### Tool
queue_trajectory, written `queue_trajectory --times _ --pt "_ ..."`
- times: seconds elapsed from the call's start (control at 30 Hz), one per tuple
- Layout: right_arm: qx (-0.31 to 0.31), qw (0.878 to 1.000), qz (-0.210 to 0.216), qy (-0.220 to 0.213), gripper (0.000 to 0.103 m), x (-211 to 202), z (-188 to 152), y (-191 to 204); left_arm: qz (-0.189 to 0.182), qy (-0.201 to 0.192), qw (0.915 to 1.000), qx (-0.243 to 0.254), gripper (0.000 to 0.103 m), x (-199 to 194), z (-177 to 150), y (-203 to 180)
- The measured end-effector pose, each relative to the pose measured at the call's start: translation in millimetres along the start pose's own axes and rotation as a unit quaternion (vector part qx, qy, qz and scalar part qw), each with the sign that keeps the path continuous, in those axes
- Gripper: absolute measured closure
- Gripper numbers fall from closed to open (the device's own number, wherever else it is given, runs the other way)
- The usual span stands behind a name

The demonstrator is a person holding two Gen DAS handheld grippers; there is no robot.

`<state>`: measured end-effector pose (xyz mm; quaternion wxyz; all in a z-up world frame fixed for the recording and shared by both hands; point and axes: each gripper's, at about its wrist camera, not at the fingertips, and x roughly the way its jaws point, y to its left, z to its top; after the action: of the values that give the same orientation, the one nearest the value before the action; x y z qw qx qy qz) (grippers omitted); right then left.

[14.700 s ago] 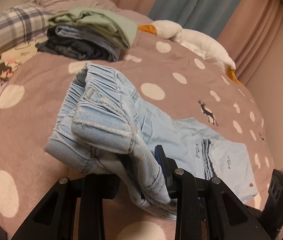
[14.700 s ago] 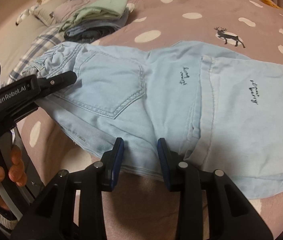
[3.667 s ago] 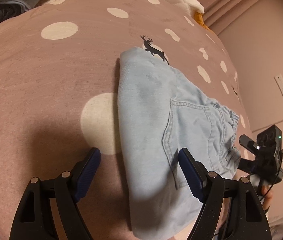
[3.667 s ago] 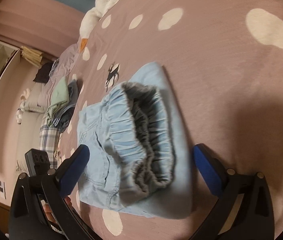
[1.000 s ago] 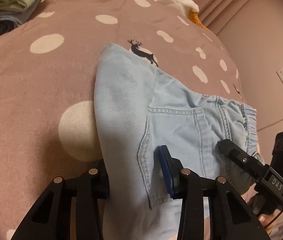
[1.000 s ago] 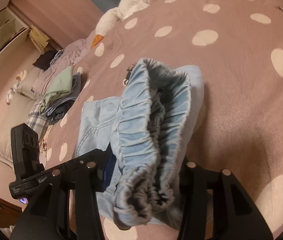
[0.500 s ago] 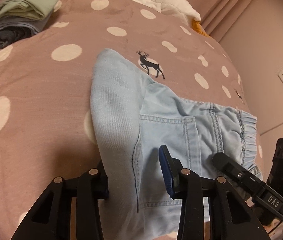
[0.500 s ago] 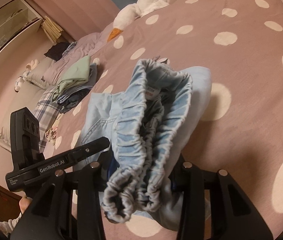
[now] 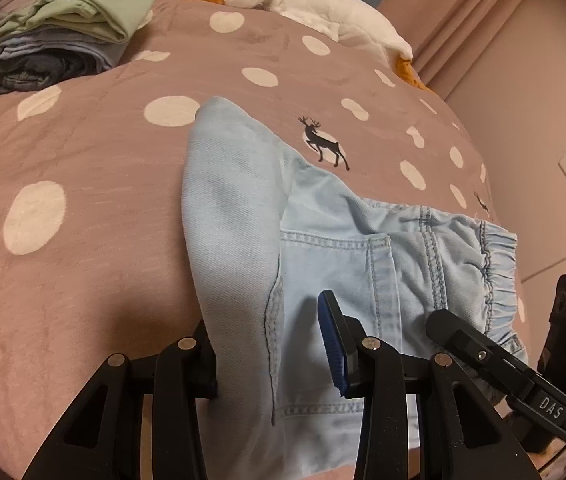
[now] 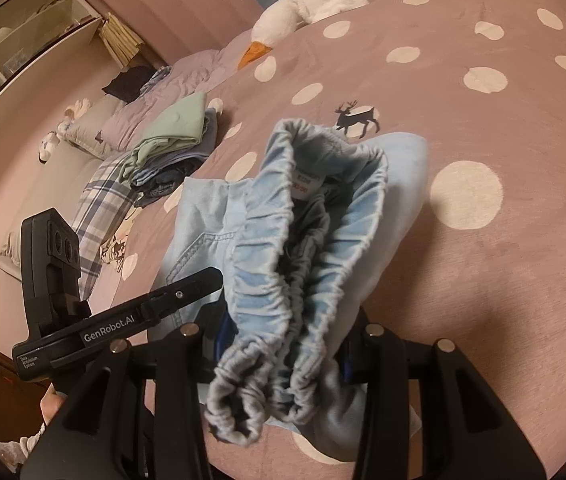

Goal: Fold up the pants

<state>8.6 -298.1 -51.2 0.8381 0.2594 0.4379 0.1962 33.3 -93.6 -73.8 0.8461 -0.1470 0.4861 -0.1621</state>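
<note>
Jeans (image 9: 243, 248), folded, clamped by left gripper (image 9: 271, 344) and right gripper (image 10: 283, 344); clothes stack (image 9: 67, 36), goose plush (image 9: 315, 4) beyond on spotted bedspread (image 9: 83, 160)

A mauve bedspread (image 9: 83, 184) with white polka dots and small black deer (image 9: 325, 144) prints covers the bed. At 11 o'clock in the left wrist view sits a stack of folded clothes (image 9: 67, 36), a pale green piece on top of blue and dark denim. A white plush goose (image 9: 315, 8) with an orange beak lies at 12 o'clock. Pink curtains (image 9: 463, 12) hang at 1 o'clock. In the right wrist view, a plaid pillow (image 10: 99, 208) lies at 9 o'clock and shelves (image 10: 15, 52) stand at 10 o'clock.
</note>
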Motion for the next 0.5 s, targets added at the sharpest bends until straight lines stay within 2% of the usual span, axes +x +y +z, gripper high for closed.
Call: queue_trajectory --times 0.5 --pt "-0.031 0.999 0.004 0.01 0.062 9 0 32 -0.003 -0.026 0.9994 -0.021 0.064 -29 -1 26"
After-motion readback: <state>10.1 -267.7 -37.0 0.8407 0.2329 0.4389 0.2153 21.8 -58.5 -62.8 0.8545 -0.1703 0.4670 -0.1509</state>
